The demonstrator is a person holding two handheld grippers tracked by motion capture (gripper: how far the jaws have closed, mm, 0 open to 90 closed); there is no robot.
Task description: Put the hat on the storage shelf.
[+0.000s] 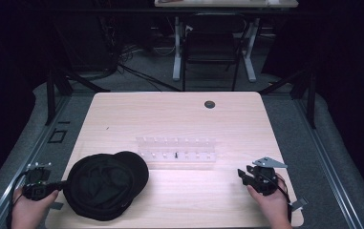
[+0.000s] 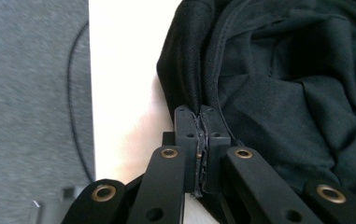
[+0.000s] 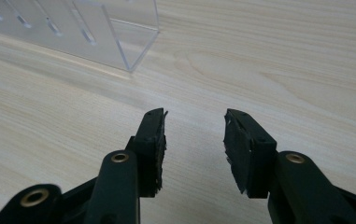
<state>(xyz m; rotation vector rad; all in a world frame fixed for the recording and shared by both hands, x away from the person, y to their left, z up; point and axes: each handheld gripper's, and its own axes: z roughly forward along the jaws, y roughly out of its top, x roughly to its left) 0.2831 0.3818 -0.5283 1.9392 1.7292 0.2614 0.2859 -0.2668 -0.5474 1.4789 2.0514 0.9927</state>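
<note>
A black cap [image 1: 105,183] lies crumpled at the front left of the light wooden table [image 1: 179,114]. My left gripper [image 1: 64,185] sits at the cap's left edge, held by a hand at the table's corner. In the left gripper view its jaws are pressed together on the rim of the black cap [image 2: 278,79], with my left gripper [image 2: 201,112] pinching a seam of the fabric. My right gripper [image 1: 241,173] rests at the front right, held by the other hand. My right gripper [image 3: 194,123] stands open above bare wood with nothing between its pads.
A clear acrylic rack [image 1: 177,149] with rows of small slots stands in the middle of the table; its corner [image 3: 133,42] lies ahead of my right gripper. A round cable hole [image 1: 209,104] is at the back. Grey floor [image 2: 31,93] borders the table's left edge.
</note>
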